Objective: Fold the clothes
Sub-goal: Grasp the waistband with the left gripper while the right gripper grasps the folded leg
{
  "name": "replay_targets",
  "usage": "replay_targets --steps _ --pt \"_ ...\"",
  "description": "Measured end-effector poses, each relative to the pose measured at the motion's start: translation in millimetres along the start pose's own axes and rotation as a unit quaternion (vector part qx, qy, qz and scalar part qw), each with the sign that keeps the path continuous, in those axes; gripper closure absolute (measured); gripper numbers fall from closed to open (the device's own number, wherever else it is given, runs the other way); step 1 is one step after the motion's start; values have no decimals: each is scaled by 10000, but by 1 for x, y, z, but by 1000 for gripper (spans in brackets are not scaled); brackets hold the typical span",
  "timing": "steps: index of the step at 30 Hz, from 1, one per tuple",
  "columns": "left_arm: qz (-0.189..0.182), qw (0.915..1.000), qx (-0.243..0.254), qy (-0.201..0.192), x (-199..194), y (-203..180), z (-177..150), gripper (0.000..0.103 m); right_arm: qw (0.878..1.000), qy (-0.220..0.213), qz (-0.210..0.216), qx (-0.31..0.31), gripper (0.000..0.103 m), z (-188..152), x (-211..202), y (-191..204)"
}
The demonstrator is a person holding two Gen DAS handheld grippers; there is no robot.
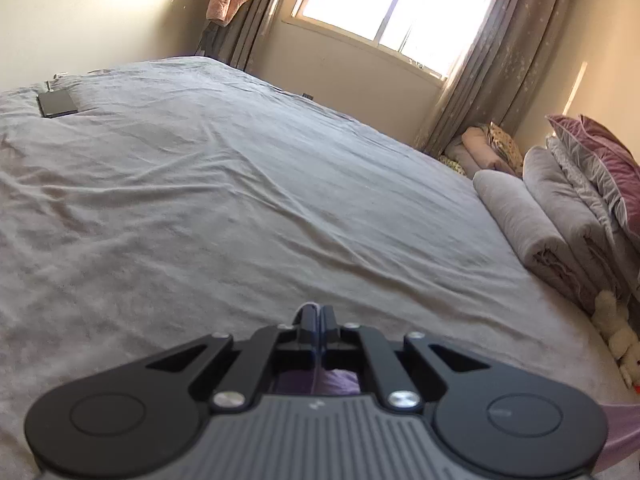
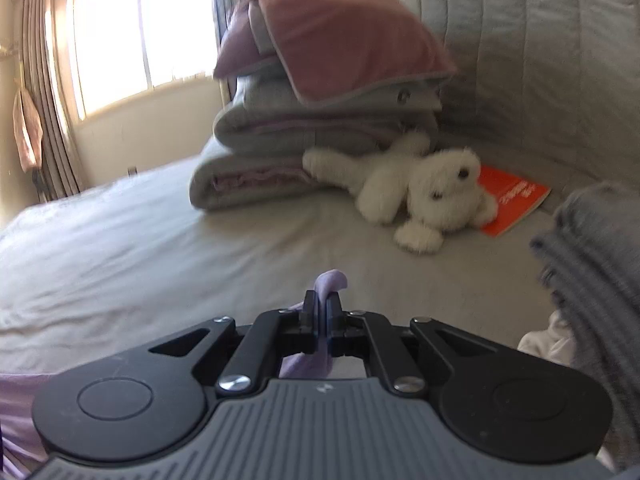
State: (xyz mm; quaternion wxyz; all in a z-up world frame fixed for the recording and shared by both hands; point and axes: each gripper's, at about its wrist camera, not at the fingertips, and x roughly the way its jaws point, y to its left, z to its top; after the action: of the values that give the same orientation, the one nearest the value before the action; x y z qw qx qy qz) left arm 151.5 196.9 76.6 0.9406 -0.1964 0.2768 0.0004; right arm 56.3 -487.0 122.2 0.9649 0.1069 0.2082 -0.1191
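the right gripper (image 2: 321, 312) is pinched on a fold of lilac garment (image 2: 330, 280) that pokes up between its tips, low in the frame's middle, likely to keep a corner taut above the bed (image 2: 140, 216). the left gripper (image 1: 319, 320) is pressed together, lilac cloth visible just behind its tips, so probably holding the other corner. the stacked bedding (image 2: 320, 120) and plush toy (image 2: 420, 192) sit at the upper middle, leaving the sheet free.

Lilac garment (image 2: 330, 280), grey sheet (image 1: 240, 200), seemingly white plush toy (image 2: 420, 192).
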Motion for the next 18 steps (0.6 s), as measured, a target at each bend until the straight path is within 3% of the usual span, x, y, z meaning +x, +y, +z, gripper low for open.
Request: replay_targets --steps 4,7,13,15,18 --pt "-45 9999 -69 -78 3 -4 4 101 9993 -355 66 128 99 13 -31 3" --pt "-49 9999 -83 -102 9 -7 6 101 9987 -515 -34 -57 99 20 -29 13" --pt "146 9999 -75 31 31 -9 7 101 9993 173 -332 33 99 -3 40 10" --pt "203 9997 -134 61 37 -6 6 101 9991 128 -396 75 99 -9 50 9" --pt "211 9997 -78 88 39 -6 5 101 9989 -351 -291 44 99 -3 43 12"
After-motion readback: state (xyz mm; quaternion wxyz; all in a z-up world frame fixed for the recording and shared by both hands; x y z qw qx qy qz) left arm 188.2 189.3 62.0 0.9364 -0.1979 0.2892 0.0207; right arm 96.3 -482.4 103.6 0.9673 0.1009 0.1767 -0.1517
